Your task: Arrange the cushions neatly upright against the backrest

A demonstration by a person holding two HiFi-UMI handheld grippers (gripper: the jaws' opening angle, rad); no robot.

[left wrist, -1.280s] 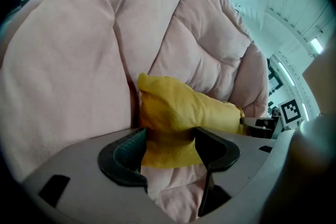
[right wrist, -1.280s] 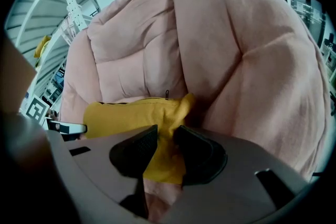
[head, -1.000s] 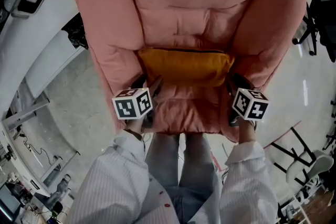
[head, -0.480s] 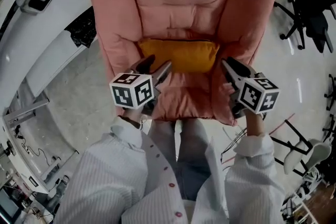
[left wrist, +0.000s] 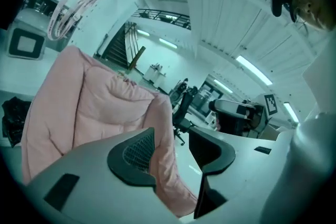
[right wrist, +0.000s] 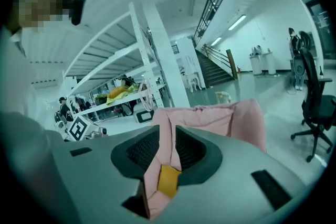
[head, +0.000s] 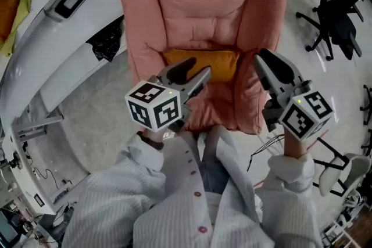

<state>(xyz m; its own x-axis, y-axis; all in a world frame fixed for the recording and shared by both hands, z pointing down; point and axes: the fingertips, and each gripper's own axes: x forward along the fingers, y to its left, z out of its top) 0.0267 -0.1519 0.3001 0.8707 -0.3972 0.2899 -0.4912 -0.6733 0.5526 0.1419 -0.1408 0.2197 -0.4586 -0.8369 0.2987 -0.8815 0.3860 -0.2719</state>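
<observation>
Orange cushion (head: 201, 65) is standing on edge at the rear of the seat, leaning against the backrest of the pink armchair (head: 203, 3). It is sitting centred, so the backrest and both padded sides are propping it.

Left gripper (head: 199, 68) is hovering at about 7 o'clock of the cushion and not touching it. Its jaws are standing half apart, having just been closing, with nothing between them.

Right gripper (head: 267, 61) is hovering at 3 o'clock, over the armrest, jaws at a narrow gap and empty. The cushion is only showing through that gap, well beyond it.

Judgement: both grippers are staying off because the cushion is supporting itself; placement is looking complete.
</observation>
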